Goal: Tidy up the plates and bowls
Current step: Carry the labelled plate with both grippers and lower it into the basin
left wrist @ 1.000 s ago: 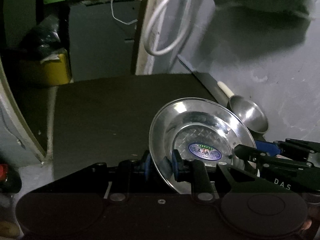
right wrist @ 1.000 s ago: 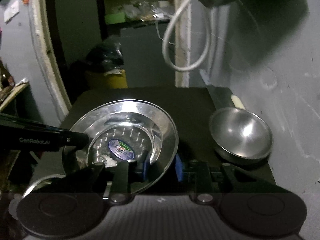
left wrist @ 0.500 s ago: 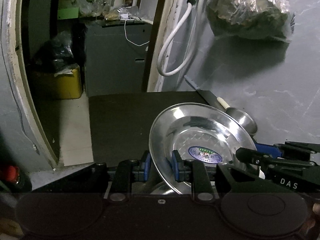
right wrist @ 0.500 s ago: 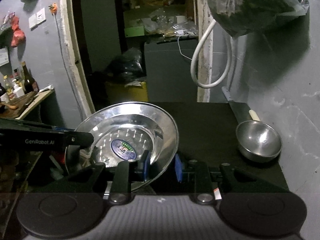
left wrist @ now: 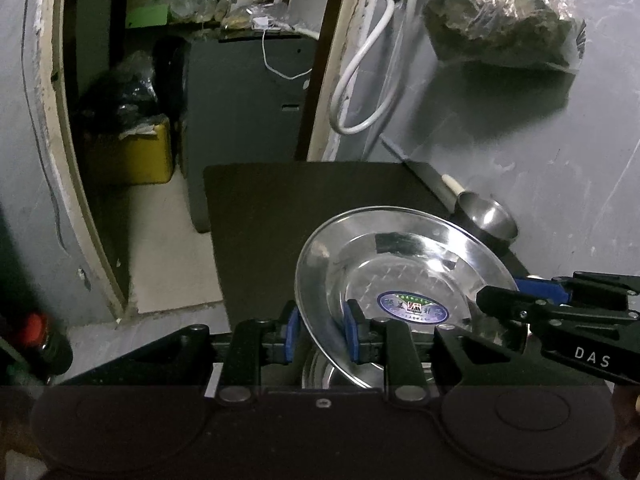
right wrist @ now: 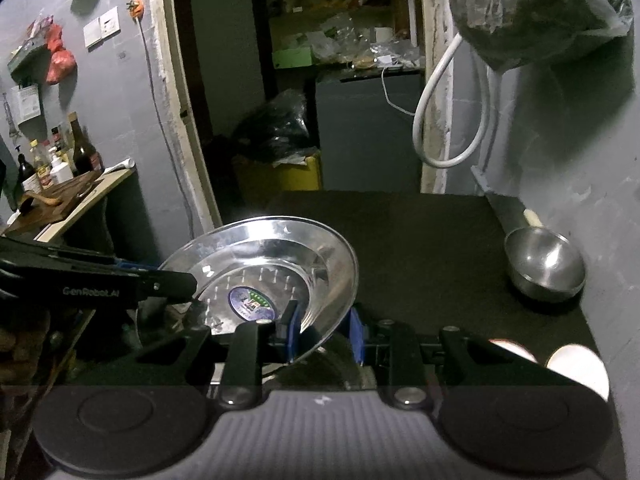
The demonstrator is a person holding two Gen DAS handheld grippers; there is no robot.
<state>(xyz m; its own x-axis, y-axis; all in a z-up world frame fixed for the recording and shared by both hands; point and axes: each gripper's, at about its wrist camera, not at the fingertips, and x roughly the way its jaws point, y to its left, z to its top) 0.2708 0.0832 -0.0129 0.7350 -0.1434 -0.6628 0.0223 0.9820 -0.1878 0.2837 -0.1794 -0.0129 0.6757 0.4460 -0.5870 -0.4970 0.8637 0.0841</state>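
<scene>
plate [left wrist: 404, 280]: held in air above the counter [left wrist: 304, 208], tilted, rim pinched on opposite sides
left gripper [left wrist: 320, 334]: fingers closed on near-left rim
right gripper [right wrist: 322, 332]: fingers closed on right rim
bowl [right wrist: 544, 264]: far right, by the wall, nearer the right gripper

A shiny steel plate [left wrist: 404, 280] with a blue oval sticker in its middle is held up off the dark table [left wrist: 304, 216], tilted, its rim pinched on opposite sides. A second steel dish [left wrist: 324, 372] can just be made out right underneath it, mostly hidden. Over by the wall a small steel bowl [right wrist: 544, 264] is sat upright on the table, well apart from the plate.
</scene>
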